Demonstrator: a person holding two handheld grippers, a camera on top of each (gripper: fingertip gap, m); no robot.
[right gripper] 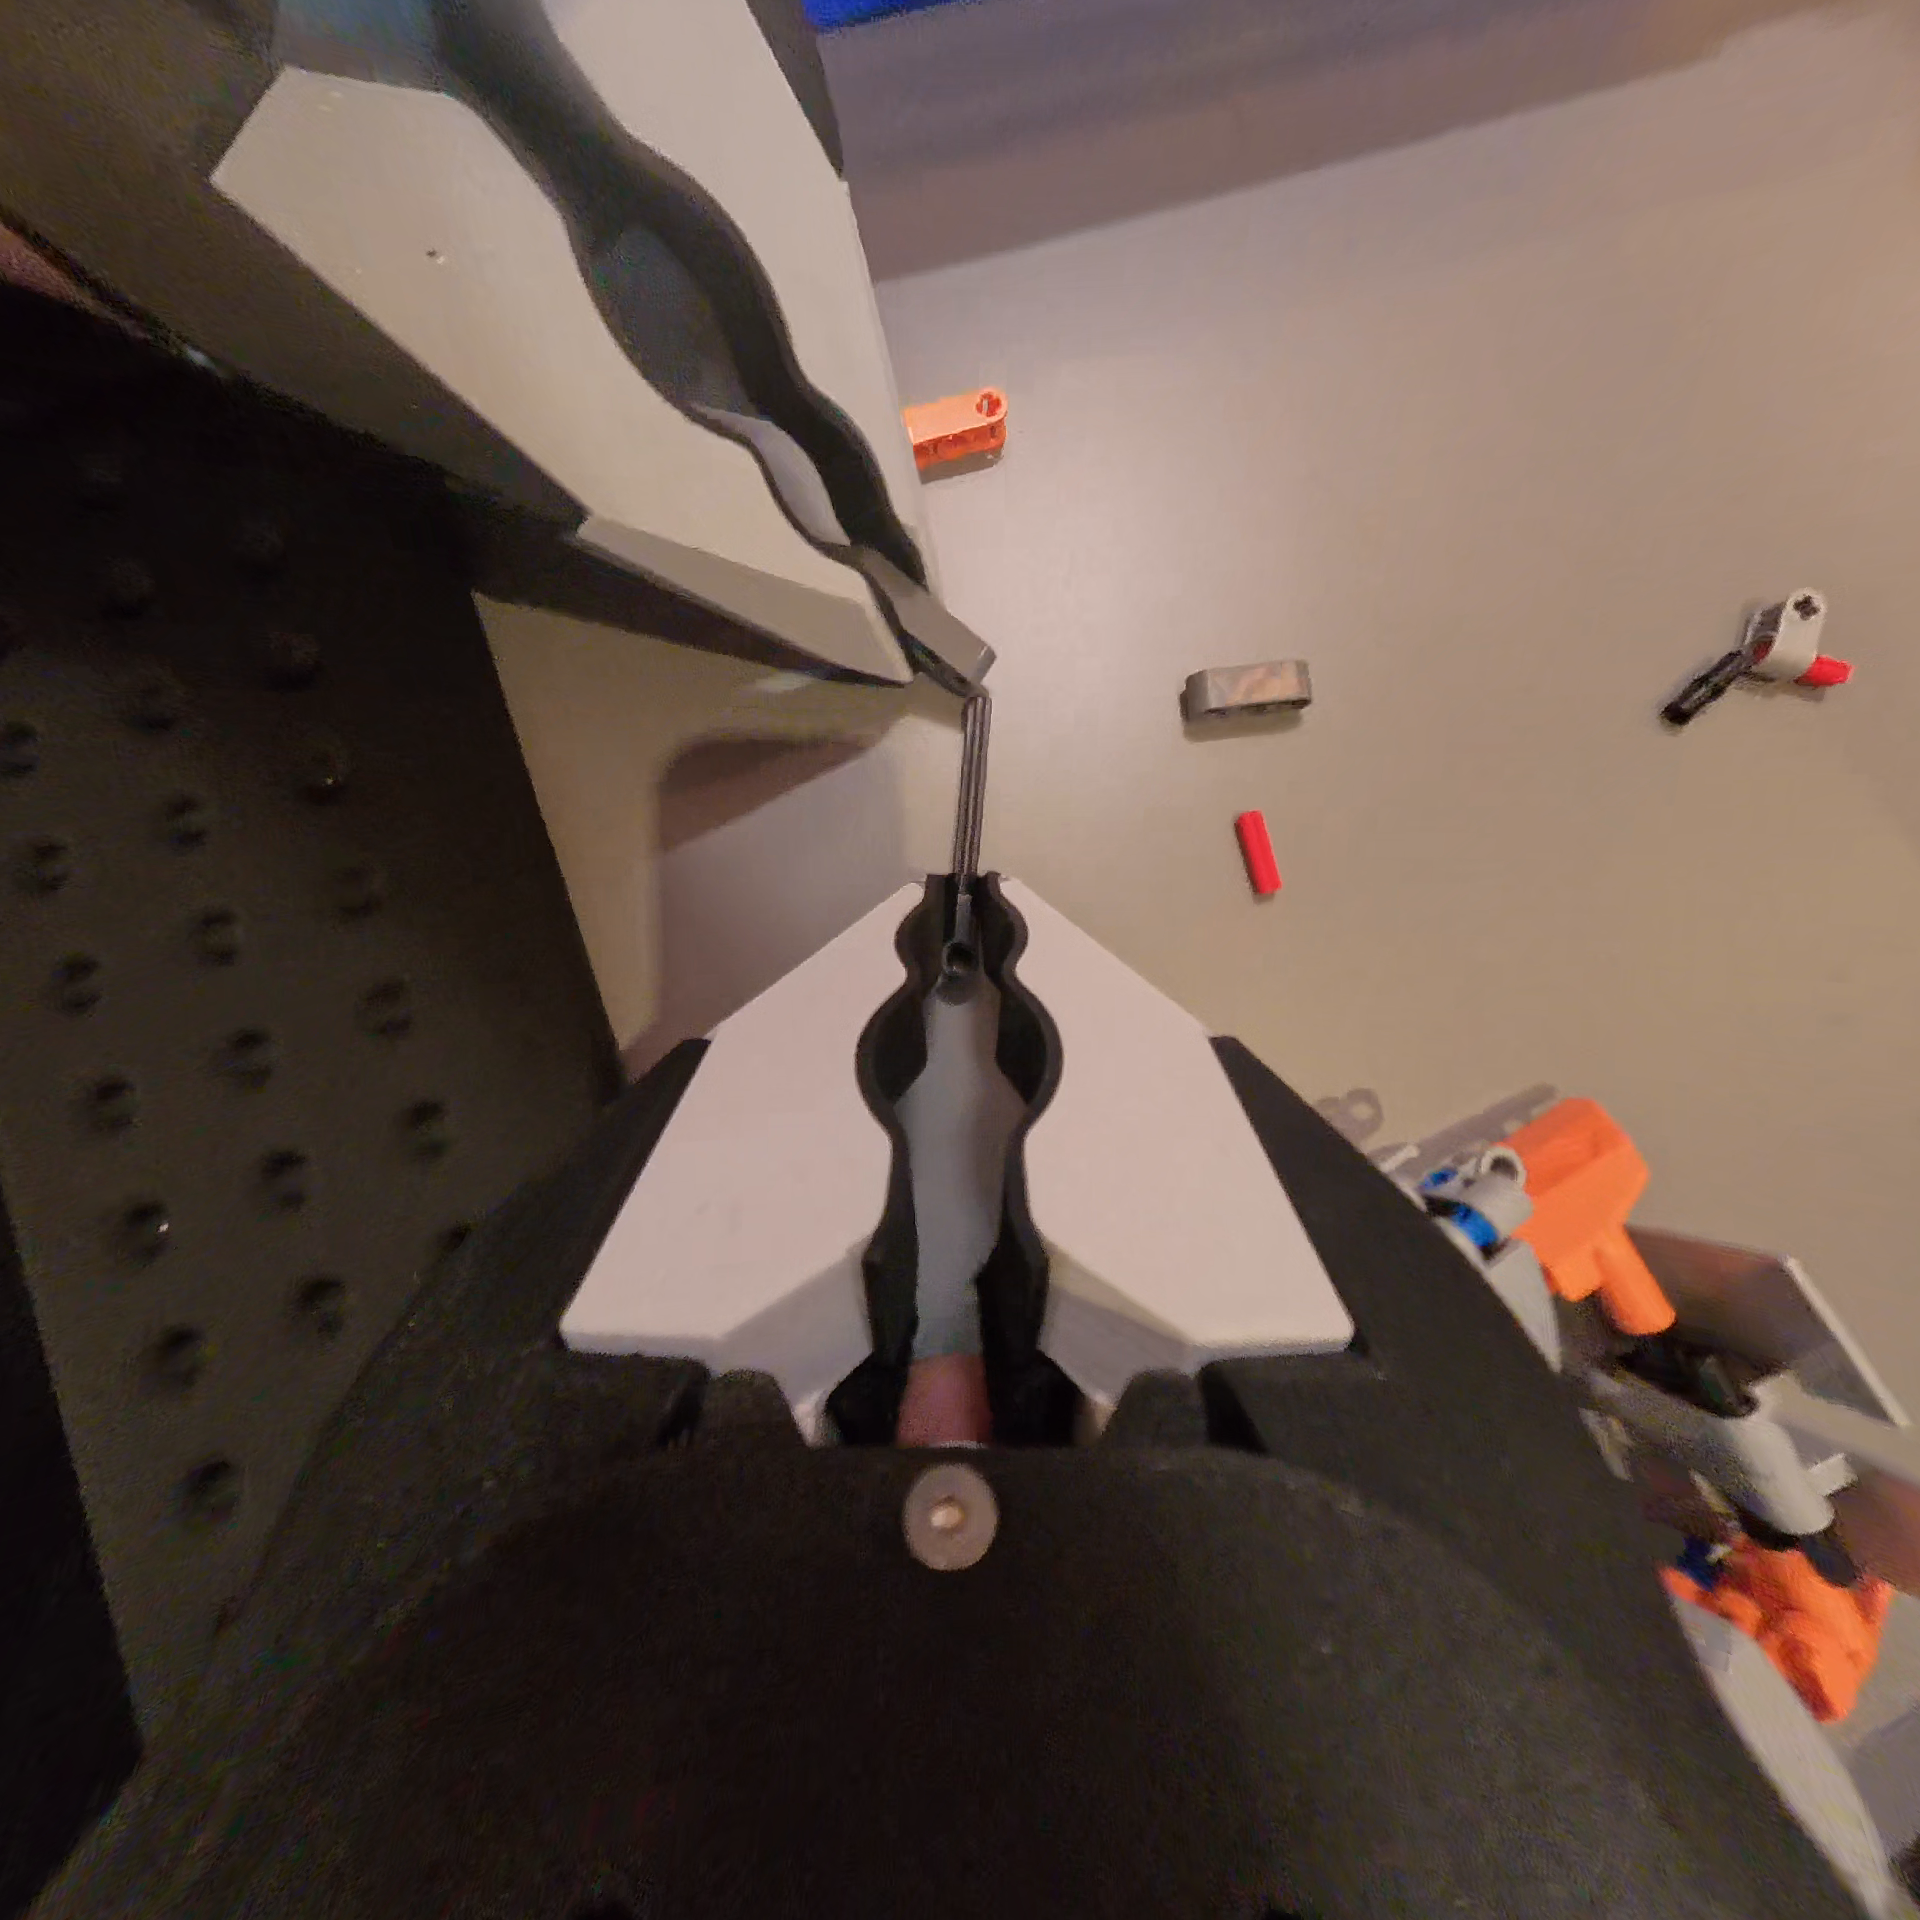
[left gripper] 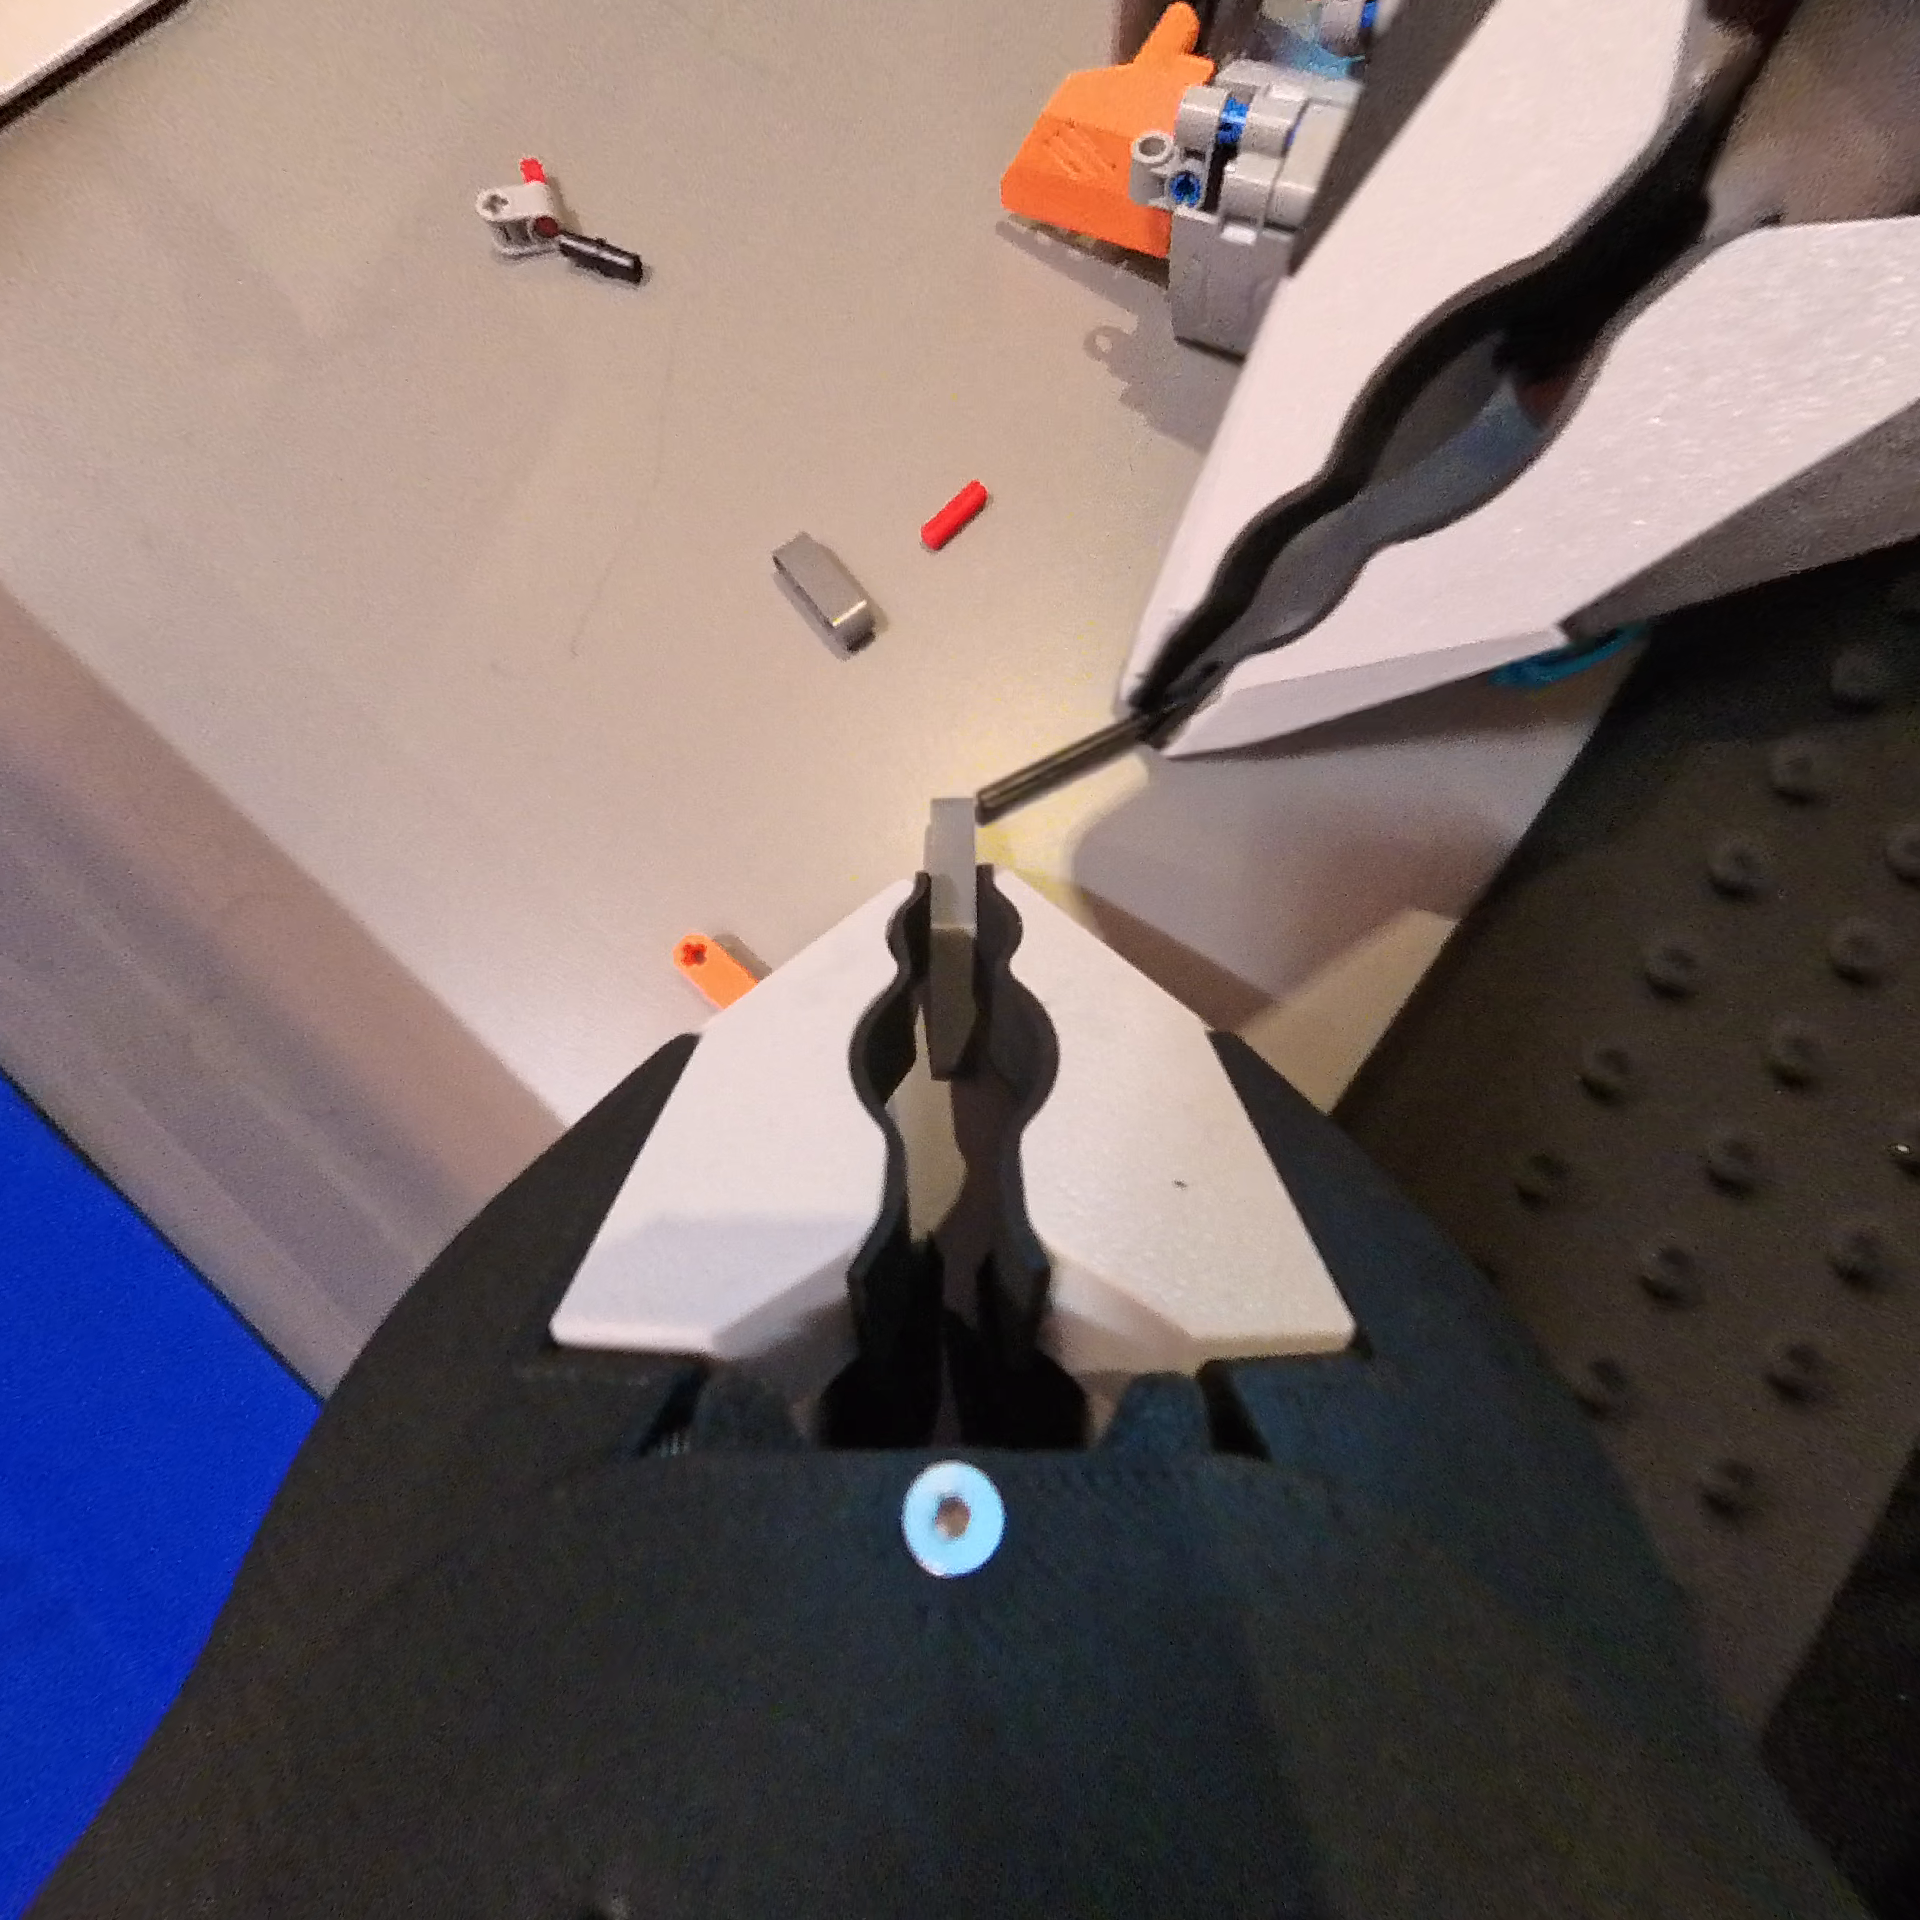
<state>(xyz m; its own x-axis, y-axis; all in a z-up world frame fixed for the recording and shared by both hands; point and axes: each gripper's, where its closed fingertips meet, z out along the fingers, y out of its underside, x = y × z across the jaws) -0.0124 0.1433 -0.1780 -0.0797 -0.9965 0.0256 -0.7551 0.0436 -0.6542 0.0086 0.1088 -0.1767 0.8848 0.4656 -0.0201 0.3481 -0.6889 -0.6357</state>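
A beige table (left gripper: 312, 520) strewn with small parts. In the left wrist view, the left gripper (left gripper: 951, 883) is clamped on a grey piece (left gripper: 951, 914). In the right wrist view, the right gripper (right gripper: 964, 883) pinches a thin black rod (right gripper: 974, 790), its tip touching that piece; a slight misalignment could knock either loose.

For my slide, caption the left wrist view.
Left gripper pinching a grey beam, meeting the black axle held by the right gripper.

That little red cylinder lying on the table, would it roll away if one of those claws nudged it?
Probably, if pushed from the side: the small red plastic cylinder lies on its round side on the smooth beige table. Nudged along its length it would more likely slide. It looks stiff and very light, so even a slight touch could send it off.
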